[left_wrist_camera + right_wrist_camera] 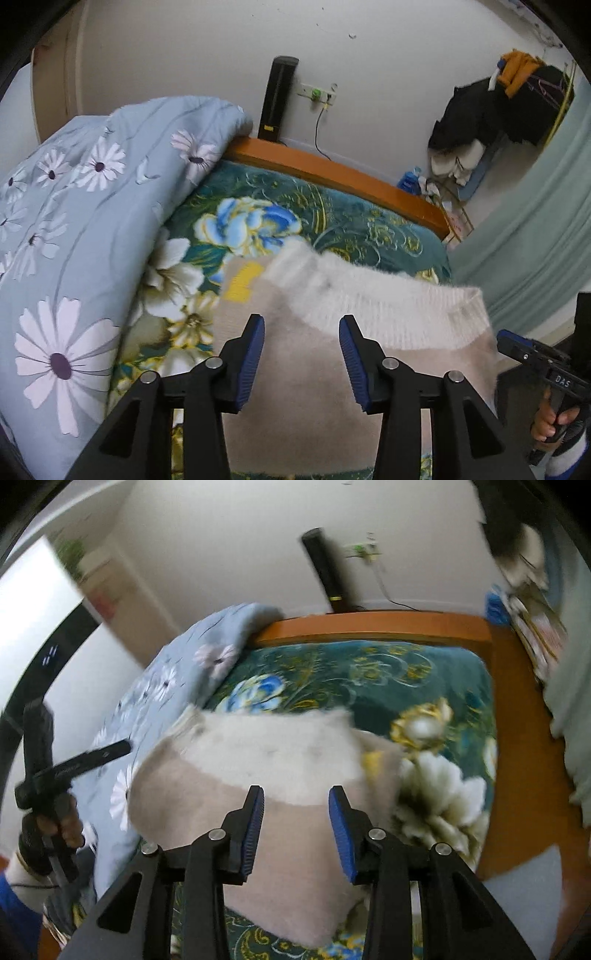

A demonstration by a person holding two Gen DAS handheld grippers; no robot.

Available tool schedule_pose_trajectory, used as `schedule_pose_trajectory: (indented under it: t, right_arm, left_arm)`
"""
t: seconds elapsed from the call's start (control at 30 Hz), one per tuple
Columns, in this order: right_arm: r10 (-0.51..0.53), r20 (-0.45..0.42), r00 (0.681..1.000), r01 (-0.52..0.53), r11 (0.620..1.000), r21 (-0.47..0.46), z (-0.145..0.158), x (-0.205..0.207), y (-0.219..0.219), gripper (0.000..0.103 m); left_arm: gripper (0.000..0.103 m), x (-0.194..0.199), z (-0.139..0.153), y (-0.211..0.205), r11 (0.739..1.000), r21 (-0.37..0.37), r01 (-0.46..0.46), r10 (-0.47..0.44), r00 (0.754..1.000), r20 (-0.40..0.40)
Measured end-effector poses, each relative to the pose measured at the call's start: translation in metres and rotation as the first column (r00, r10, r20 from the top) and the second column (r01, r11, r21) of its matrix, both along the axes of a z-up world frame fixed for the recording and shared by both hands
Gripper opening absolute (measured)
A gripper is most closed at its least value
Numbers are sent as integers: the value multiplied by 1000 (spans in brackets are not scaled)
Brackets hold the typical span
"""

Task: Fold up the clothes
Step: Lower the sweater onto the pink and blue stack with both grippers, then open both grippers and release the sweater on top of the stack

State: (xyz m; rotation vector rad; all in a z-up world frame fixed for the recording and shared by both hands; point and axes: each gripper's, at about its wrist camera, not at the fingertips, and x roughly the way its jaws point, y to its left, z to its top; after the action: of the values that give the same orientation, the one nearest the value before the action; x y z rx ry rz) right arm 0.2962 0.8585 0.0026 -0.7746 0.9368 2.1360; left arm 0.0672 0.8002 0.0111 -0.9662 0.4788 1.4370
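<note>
A fuzzy beige sweater (332, 369) lies on the bed, spread over the dark green floral blanket (332, 218). In the left wrist view it fills the space ahead of and beneath the left gripper (302, 325), whose blue-padded fingers (255, 354) stand wide apart above the fabric with nothing between them. In the right wrist view the same sweater (295, 867) sits under and in front of the right gripper (296, 794), its jaws likewise spread and empty; whether either set of pads touches the knit cannot be told.

The garment is a pale pinkish-beige, with a lighter, whitish fluffy band (369, 299) curving across its far part, ribbed at the edge. A yellow patch (243, 282) shows at its far left corner in the left view and at the right edge (371, 762) in the right view. The cloth is blurred in both pictures, so fine folds cannot be read.

To the left of the sweater a grey-blue quilt (66, 229) printed with white daisies is heaped up, overlapping the blanket's edge. Beyond the blanket runs the orange wooden bed frame (332, 173), and behind it a tall black tower appliance (275, 99) stands against the white wall near a socket (316, 94) with a cable. A heap of dark clothes (498, 110) sits in the far right corner, beside a pale green curtain (535, 229).
</note>
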Motion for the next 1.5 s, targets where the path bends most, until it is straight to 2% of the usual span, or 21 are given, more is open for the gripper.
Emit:
schedule_pose_trajectory:
  t: [0.13,0.23,0.37,0.47,0.5,0.53,0.57,0.67,0.77,0.8,0.83,0.87,0.9,0.97,1.07,1.17,1.3,1.5]
  right_arm:
    - [-57,32,998,58,998,-32,-31,-2,17,38]
    - [-63,75,995,70,993,-92,-57,-7,27,38]
    - [-54,105,993,61,996,-62,-56,-11,23,38]
    - [-58,22,998,59,997,-51,-42,3,13,38]
    - [-59,-5,998,59,997,-42,-37,10,6,38]
    - [-59,-16,998,58,998,-29,-35,17,-3,38]
    - [-58,-26,998,57,998,-17,-33,23,-12,40]
    - [-58,-47,997,59,998,12,-34,43,-40,47]
    - [-64,-41,997,64,998,-8,-53,62,-64,52]
    - [-69,-37,997,68,997,-25,-61,67,-70,53]
    - [-71,-37,997,70,997,-41,-68,70,-72,60]
    - [-72,-39,997,70,996,-50,-74,71,-75,74]
    - [-73,-41,997,70,996,-59,-80,72,-77,80]
    - [-72,-42,997,68,995,-72,-92,73,-81,90]
    - [-47,-31,998,46,998,-47,-98,69,-88,95]
    - [-36,-29,999,36,999,2,-99,68,-96,103]
    - [-38,-16,999,38,998,49,-100,64,-100,103]
    - [-36,7,999,35,995,89,-107,62,-102,103]
  left_arm:
    - [46,-3,-43,13,997,-69,-25,25,1000,-5]
    - [46,-2,-54,16,997,-68,-41,40,999,-15]
    - [46,4,-40,10,997,-50,-53,52,998,-24]
    - [47,12,-23,-16,998,28,-62,62,998,7]
    - [49,15,-19,-29,996,55,-75,74,997,20]
    - [58,20,-18,-42,993,73,-95,93,995,31]
    - [65,25,-16,-55,989,92,-116,112,993,41]
    - [71,44,-32,-96,979,110,-173,164,982,89]
    - [74,62,-57,-122,977,78,-200,191,975,114]
    - [78,68,-66,-129,975,64,-212,205,973,110]
    - [85,74,-74,-135,973,51,-224,219,971,99]
    - [88,79,-82,-140,971,39,-236,233,969,80]
    - [91,84,-88,-144,968,28,-248,246,968,58]
    - [103,92,-99,-152,961,12,-275,275,961,16]
    - [103,95,-110,-161,943,17,-334,333,942,31]
    - [103,97,-116,-170,908,30,-418,416,908,60]
    - [103,106,-118,-176,877,61,-477,474,879,54]
    - [103,125,-122,-167,891,112,-439,438,898,38]
